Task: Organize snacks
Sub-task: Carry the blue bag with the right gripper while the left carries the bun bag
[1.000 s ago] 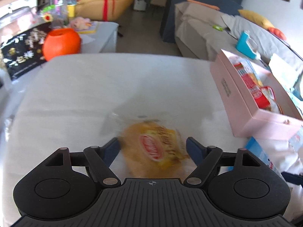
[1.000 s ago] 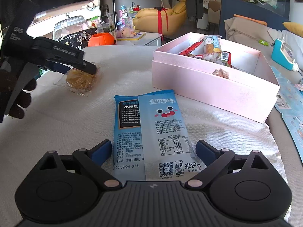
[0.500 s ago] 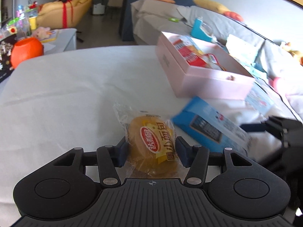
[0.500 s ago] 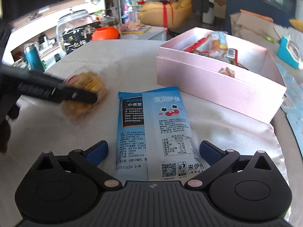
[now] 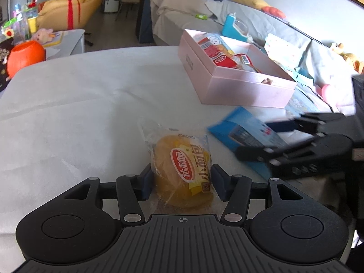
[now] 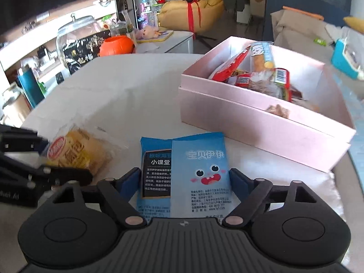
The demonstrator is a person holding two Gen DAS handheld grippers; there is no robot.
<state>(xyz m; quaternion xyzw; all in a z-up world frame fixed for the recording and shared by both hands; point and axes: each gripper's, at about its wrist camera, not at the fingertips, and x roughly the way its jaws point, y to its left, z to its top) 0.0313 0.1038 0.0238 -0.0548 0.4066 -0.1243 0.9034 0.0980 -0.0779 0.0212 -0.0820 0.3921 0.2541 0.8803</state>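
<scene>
My left gripper is shut on a small yellow bread bun in a clear wrapper, held just above the white tablecloth. The bun also shows in the right wrist view. My right gripper is shut on blue snack packets, seen from the left wrist view as well. An open pink box with several snacks inside stands ahead of both grippers; it also shows in the left wrist view.
An orange pumpkin-shaped pot sits at the table's far left edge. A glass jar and a teal bottle stand on a shelf to the left. Blue leaflets lie beside the box. A grey sofa is behind.
Both grippers have closed on their snacks. The left gripper with the bun has swung right toward the pink box. The right gripper has closed on the blue packets and moved forward.
</scene>
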